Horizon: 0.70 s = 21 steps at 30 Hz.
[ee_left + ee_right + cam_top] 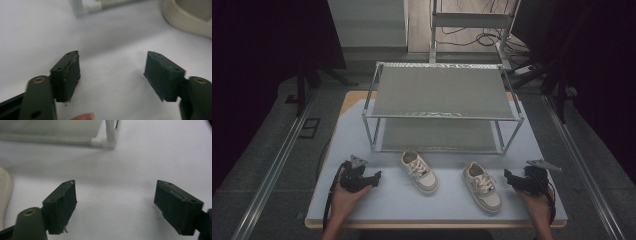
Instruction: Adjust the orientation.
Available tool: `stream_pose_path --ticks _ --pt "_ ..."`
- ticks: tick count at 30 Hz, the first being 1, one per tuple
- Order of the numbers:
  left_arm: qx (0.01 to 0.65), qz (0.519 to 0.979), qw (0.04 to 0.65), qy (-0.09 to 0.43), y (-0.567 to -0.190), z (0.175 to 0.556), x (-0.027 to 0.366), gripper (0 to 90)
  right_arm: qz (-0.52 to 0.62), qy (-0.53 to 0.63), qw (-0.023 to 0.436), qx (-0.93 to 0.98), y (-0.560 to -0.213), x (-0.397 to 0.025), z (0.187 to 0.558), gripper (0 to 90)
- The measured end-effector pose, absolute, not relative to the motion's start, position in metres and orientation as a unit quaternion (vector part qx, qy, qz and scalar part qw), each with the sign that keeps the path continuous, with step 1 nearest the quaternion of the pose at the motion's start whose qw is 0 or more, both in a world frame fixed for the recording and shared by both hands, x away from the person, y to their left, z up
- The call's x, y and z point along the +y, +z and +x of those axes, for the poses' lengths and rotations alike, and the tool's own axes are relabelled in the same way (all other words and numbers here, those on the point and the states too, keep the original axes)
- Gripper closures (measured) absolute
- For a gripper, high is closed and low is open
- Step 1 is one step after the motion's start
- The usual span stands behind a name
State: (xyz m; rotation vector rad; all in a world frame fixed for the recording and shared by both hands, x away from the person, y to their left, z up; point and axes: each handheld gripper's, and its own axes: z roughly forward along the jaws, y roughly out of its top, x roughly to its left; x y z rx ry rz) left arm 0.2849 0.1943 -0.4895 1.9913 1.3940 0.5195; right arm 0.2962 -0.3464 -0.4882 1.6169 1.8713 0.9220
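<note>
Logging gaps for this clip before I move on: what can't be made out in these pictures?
- Left shoe: in the left gripper view only a stretch of sole, cut off by the top right edge.
- Right shoe: in the right gripper view a sliver at the left edge, blurred.
- Rack: its lower shelf is mostly hidden under the top shelf in the high view.
- Shoe markings: too small in the high view.
</note>
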Motion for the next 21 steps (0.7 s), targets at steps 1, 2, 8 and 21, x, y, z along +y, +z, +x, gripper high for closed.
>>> stream_pose_path --ticks 1,2,8,21 --pt "0.528 0.758 0.326 0.198 -0.487 0.284 0.194 33.5 0.594 0.342 0.256 0.682 -0.485 -0.347 0.293 21.3" --pt "0.524 0.759 0.329 0.201 -0.485 0.284 0.194 34.5 0.593 0.350 0.263 0.676 -0.482 -0.347 0.290 23.2" --pt "0.502 0.770 0.347 0.188 -0.469 0.279 0.192 41.5 0.575 0.387 0.256 0.674 -0.463 -0.345 0.274 41.8" --pt "0.490 0.775 0.361 0.171 -0.469 0.275 0.185 70.0 0.431 0.452 0.223 0.749 -0.424 -0.270 0.247 87.7"
